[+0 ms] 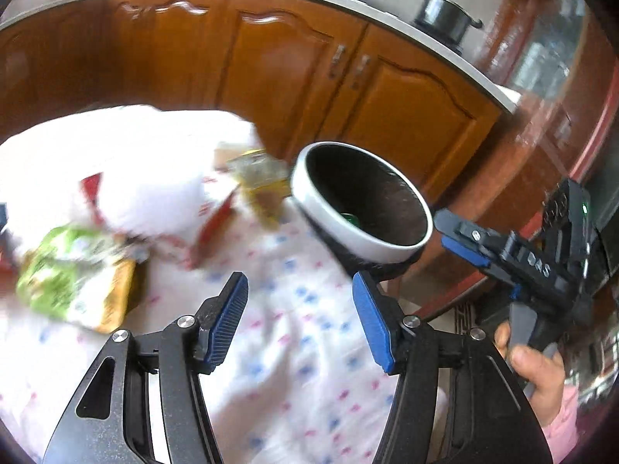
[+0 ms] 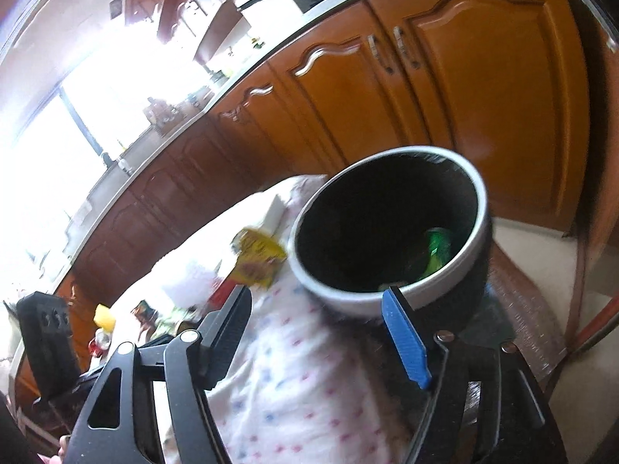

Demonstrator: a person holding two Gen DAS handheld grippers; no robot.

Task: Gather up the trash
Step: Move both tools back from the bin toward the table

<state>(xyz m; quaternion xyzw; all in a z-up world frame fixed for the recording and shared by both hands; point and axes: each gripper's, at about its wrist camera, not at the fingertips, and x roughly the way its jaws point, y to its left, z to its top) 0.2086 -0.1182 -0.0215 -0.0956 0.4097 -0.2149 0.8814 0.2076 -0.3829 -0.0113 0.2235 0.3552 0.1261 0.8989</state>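
A round bin (image 1: pixel 363 201) with a white rim and a black liner stands at the table's right edge; it also shows in the right wrist view (image 2: pixel 387 228), with green trash (image 2: pixel 437 249) inside. My left gripper (image 1: pixel 300 321) is open and empty above the dotted tablecloth (image 1: pixel 294 367). A green snack packet (image 1: pixel 73 274) lies to its left and a yellow wrapper (image 1: pixel 263 185) lies beside the bin. My right gripper (image 2: pixel 317 332) is open and empty just in front of the bin. It shows in the left wrist view (image 1: pixel 460 236) right of the bin.
A white plastic bag with red print (image 1: pixel 147 193) lies on the table. Brown wooden cabinets (image 1: pixel 271 69) stand behind, with a pot (image 1: pixel 445 11) on the counter. Small yellow and red items (image 2: pixel 102 328) lie at the table's far end.
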